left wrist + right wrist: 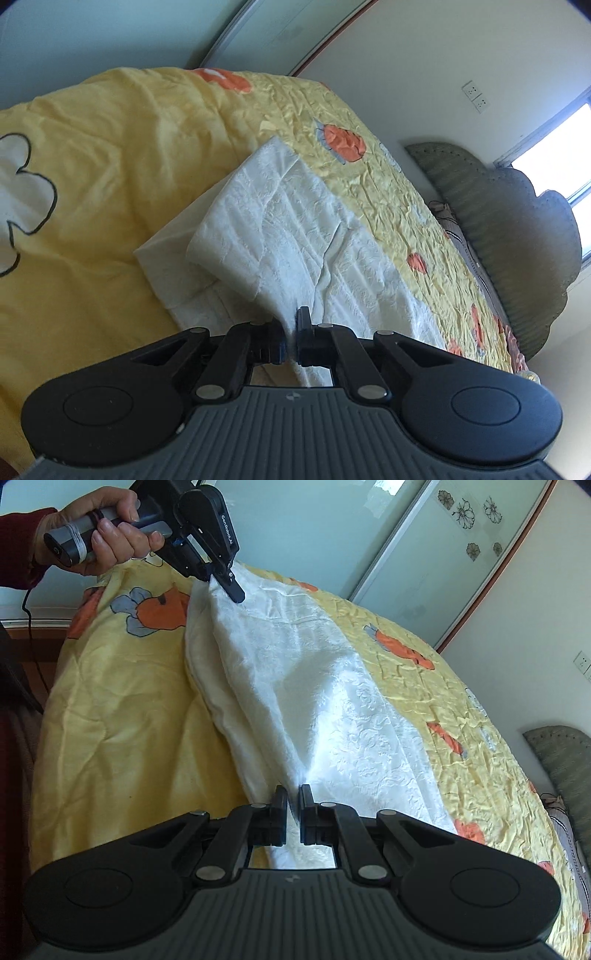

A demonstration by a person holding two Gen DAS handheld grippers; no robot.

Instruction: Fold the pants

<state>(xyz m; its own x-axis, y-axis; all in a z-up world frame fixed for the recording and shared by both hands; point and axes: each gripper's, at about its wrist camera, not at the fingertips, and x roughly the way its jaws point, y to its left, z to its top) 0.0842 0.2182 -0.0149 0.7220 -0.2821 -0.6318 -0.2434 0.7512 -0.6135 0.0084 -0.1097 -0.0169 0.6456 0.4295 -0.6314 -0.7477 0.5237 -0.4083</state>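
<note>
My white pants (325,701) stretch lengthwise from my right tongs (293,797) away to my left tongs (225,579), draped over the yellow bedspread (122,709) (carrot print). Both tongs are clenched on the fabric's edge, one at each end.

A big bed (110,166) fills the room. Its cover is yellow with orange carrots (402,648) and a white flower (22,199) on it. At the far end stands a soft grey-green headboard (517,229) with a wavy edge. The wall (424,66) is plain and pale, with two white sockets (475,96). Bright daylight comes in through a window (554,155). A sliding door (424,554) of cloudy glass has little black flowers (466,513) drawn on it.
</note>
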